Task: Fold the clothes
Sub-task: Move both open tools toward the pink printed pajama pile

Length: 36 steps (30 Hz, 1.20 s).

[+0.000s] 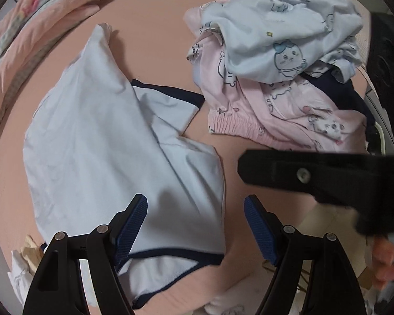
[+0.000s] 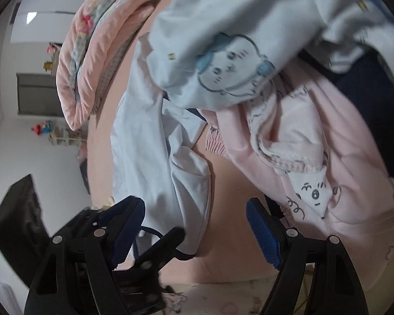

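Observation:
A white shirt with navy trim lies partly folded on the pink bed sheet. My left gripper hovers open over its near hem, with nothing between the blue pads. One black finger of the other gripper reaches in from the right, just past the shirt's edge. In the right wrist view, my right gripper is open and empty above the sheet, between the white shirt and a pink cartoon-print garment.
A loose pile sits at the right: a light blue cartoon-print garment, the pink garment and a navy piece. A folded pink quilt lies along the far left. A hand shows at lower right.

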{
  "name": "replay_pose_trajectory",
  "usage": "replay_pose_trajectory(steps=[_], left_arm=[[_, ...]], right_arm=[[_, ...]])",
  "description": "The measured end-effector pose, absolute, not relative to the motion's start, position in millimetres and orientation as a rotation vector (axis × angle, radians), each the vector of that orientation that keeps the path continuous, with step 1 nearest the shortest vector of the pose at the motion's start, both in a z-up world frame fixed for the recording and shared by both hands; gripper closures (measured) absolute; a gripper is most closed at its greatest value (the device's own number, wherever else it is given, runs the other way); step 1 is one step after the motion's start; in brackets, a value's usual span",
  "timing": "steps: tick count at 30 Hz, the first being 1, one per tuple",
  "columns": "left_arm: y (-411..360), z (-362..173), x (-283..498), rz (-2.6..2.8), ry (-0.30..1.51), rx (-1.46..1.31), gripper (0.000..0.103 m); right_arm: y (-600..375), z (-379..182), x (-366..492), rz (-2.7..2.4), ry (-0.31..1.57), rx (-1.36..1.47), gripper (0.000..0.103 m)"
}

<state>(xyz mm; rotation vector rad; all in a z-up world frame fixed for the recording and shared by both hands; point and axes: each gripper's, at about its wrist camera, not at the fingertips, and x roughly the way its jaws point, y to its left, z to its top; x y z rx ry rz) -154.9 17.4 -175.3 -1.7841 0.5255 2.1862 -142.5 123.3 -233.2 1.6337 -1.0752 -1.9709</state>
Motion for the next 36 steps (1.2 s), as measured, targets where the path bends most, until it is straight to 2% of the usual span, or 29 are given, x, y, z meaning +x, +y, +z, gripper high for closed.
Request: replay_pose_trajectory(steps=[6, 15, 18, 24, 31, 36], left_arm=[[17.9, -189.1, -158.8, 2.250, 0.409, -1.800, 0.028], [30.1, -189.5, -141.7, 2.339, 0.587, -1.643, 0.028], [31.4, -191.1, -138.3, 2.325, 0.590, -1.616, 0.028], [31.5, -203.3, -137.6, 2.309, 0.630, -1.610, 0.028], [30.9, -219.7, -138.4, 2.298, 0.690, -1.612, 0.028], [29.0, -224.7, -138.2, 2.278, 0.709, -1.582, 0.028]], right_arm=[[133.1, -246.8, -137.5, -1.957, -1.193, 1.600, 0.024], [147.4, -258.4, -128.0, -1.969, -1.422, 1.480, 0.024], [152.1, -265.4, -118.1, -1.960, -1.560, 1.411, 0.024], [151.4, -271.8, -104.5, -1.942, -1.720, 1.317, 0.024], [144.8, -282.7, -104.8, -1.825, -1.810, 1.254, 0.024], [138.9, -291.3, -105.2, -1.860, -1.795, 1.319, 0.024]])
